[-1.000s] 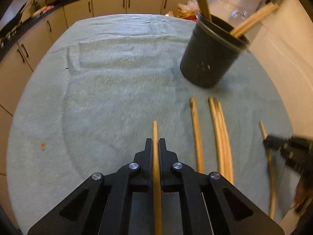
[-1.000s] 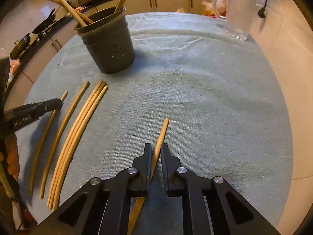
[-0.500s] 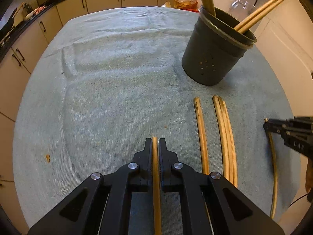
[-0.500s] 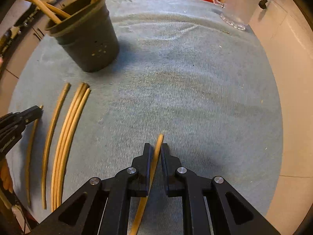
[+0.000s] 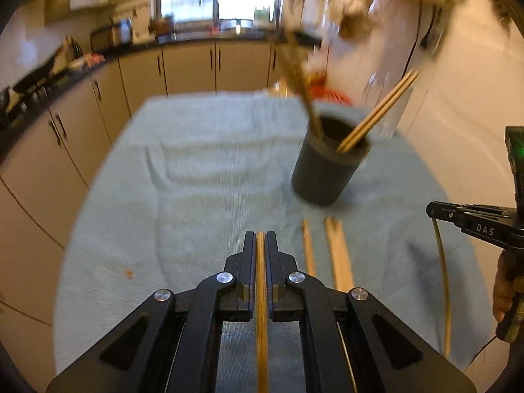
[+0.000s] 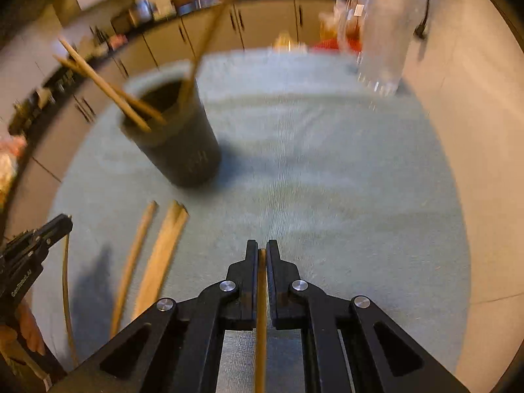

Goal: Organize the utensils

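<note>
Ribbed towel under round dark holder; both grippers pinch slim wooden chopsticks

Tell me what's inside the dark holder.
The holder has a few wooden sticks leaning out past its rim. Their lower ends and the bottom are hidden by its wall, and blur makes an exact count uncertain.
</note>
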`<action>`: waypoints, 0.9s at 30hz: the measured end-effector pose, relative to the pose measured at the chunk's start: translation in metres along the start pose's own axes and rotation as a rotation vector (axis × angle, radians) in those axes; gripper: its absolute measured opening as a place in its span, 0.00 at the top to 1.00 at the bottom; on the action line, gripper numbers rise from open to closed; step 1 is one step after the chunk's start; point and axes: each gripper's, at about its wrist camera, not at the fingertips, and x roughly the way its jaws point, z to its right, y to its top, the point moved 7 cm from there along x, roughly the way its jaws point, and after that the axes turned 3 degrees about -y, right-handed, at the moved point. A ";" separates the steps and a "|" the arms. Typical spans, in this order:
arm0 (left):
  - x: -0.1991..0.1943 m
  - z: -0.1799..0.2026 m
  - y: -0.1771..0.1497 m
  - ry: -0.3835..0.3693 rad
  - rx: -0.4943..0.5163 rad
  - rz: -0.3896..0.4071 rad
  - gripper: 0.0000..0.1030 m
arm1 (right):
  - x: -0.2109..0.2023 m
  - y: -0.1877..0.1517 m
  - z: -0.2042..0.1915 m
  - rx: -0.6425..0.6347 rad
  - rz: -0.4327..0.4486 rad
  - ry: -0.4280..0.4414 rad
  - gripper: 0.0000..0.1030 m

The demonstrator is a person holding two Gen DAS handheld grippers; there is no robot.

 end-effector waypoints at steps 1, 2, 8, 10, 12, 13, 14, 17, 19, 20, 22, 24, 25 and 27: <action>-0.013 0.003 0.004 -0.002 -0.001 0.032 0.96 | -0.011 0.003 -0.001 0.002 0.033 0.006 0.95; -0.026 0.007 0.008 -0.008 -0.003 0.065 0.96 | -0.026 0.004 -0.001 0.003 0.071 0.010 0.95; -0.085 0.021 0.011 -0.039 -0.021 0.180 0.96 | -0.099 -0.003 -0.002 -0.009 0.251 0.030 0.95; -0.096 0.028 0.008 -0.035 -0.015 0.201 0.96 | -0.114 -0.006 -0.006 -0.012 0.292 0.030 0.95; -0.113 0.035 0.001 -0.019 0.002 0.232 0.96 | -0.131 -0.015 -0.004 -0.013 0.337 0.028 0.95; -0.116 0.036 0.000 -0.012 0.007 0.245 0.96 | -0.133 -0.016 0.000 -0.013 0.350 0.028 0.95; -0.118 0.039 -0.002 -0.009 0.009 0.254 0.96 | -0.141 -0.020 0.002 -0.012 0.372 0.028 0.95; -0.136 0.044 -0.011 -0.005 0.016 0.286 0.96 | -0.157 -0.029 0.008 -0.009 0.414 0.029 0.95; -0.142 0.046 -0.016 -0.001 0.010 0.300 0.96 | -0.168 -0.038 0.011 -0.006 0.430 0.035 0.95; -0.146 0.046 -0.019 -0.001 0.003 0.308 0.96 | -0.174 -0.041 0.012 -0.006 0.441 0.035 0.95; -0.153 0.048 -0.023 0.001 -0.005 0.320 0.96 | -0.182 -0.046 0.014 -0.009 0.455 0.042 0.95; -0.157 0.049 -0.028 0.010 -0.006 0.335 0.96 | -0.191 -0.052 0.014 -0.013 0.468 0.049 0.95; -0.160 0.049 -0.031 0.017 -0.005 0.345 0.96 | -0.195 -0.055 0.013 -0.017 0.475 0.051 0.95; -0.166 0.051 -0.037 0.038 -0.001 0.367 0.96 | -0.201 -0.060 0.013 -0.022 0.489 0.052 0.95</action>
